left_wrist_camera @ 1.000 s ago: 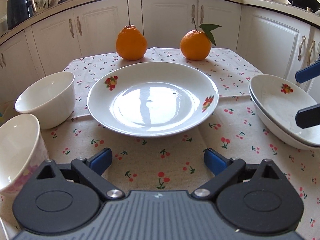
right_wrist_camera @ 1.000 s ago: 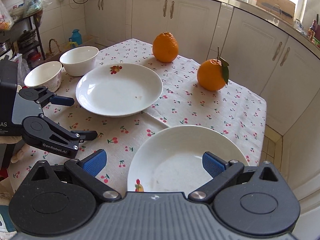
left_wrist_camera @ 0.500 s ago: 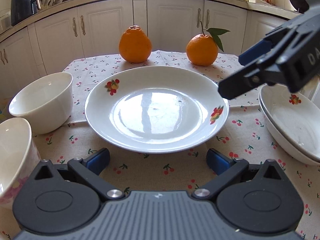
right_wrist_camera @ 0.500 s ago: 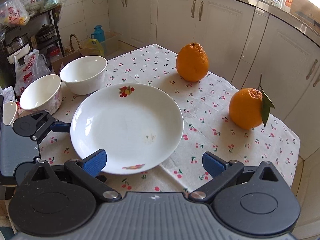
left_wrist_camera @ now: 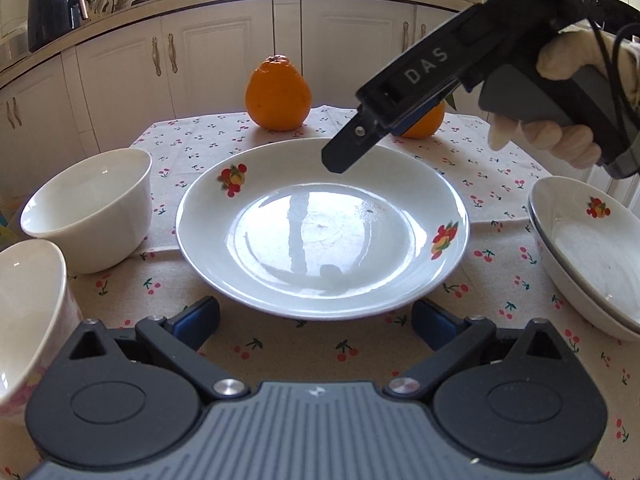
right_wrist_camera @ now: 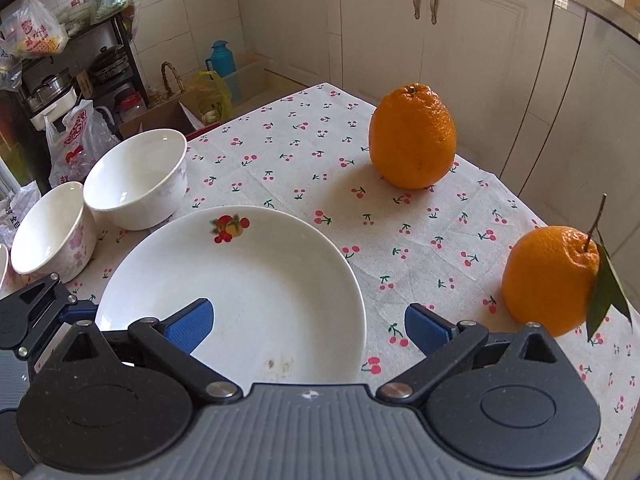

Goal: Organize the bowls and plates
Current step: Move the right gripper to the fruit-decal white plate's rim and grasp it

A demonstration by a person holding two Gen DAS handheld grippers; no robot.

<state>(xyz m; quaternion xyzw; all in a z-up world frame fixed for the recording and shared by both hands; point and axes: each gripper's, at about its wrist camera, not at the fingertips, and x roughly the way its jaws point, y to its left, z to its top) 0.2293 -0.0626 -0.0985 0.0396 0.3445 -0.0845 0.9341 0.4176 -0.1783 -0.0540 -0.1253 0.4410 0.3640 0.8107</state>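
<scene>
A white plate with fruit prints [left_wrist_camera: 320, 228] lies in the middle of the cherry-print tablecloth; it also shows in the right wrist view [right_wrist_camera: 240, 292]. My left gripper [left_wrist_camera: 316, 322] is open at its near rim. My right gripper [right_wrist_camera: 306, 326] is open and empty, hovering over the plate's right side; it shows from the side in the left wrist view [left_wrist_camera: 360, 144]. Two stacked plates [left_wrist_camera: 588, 252] sit at the right. A white bowl [left_wrist_camera: 90, 208] and a pink-flowered bowl [left_wrist_camera: 24, 316] stand at the left.
Two oranges [right_wrist_camera: 412, 136] [right_wrist_camera: 550, 280] stand on the far side of the tablecloth [right_wrist_camera: 288, 152]. White kitchen cabinets [left_wrist_camera: 224, 60] ring the table. Bags and pots on a shelf [right_wrist_camera: 60, 80] lie beyond the table's left edge.
My right gripper has moved left from the stacked plates to above the middle plate. My left gripper has moved closer to that plate's near rim.
</scene>
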